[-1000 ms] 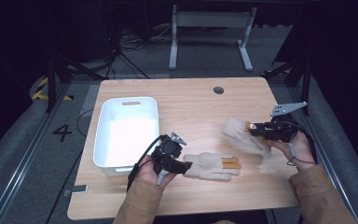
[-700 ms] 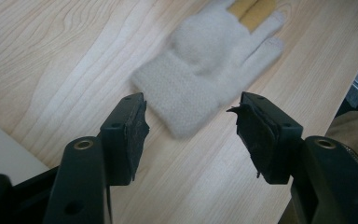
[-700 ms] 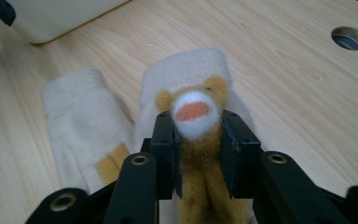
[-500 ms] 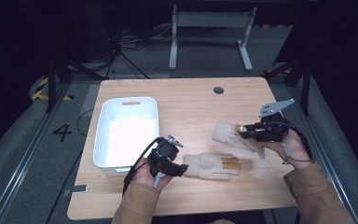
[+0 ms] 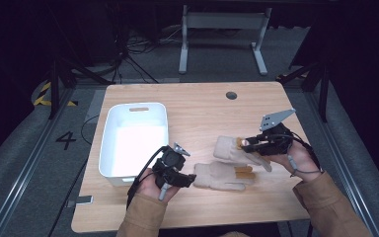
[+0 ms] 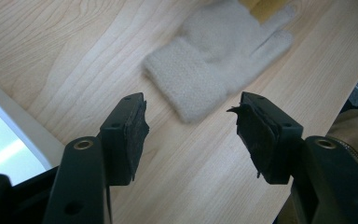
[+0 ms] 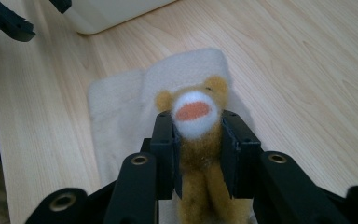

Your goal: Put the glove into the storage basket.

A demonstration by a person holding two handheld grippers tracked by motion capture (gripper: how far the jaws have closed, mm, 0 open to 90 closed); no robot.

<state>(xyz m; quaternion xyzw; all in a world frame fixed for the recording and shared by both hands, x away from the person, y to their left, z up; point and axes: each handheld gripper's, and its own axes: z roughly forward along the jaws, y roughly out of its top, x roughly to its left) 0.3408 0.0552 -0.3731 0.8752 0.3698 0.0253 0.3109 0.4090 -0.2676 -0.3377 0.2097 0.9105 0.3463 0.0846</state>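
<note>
Gloves lie ahead: right gripper [image 7: 193, 135] fingers clench one glove's [image 5: 234, 150] bear patch; left gripper [image 6: 191, 121], released, should straddle the other glove's [image 6: 214, 70] cuff squarely before closing.

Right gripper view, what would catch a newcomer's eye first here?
A small yellow animal face on a cream glove, pinched between the right gripper jaws. Beyond that, a second cream glove lies flat mid-table before the open left gripper, beside a white bin.
</note>
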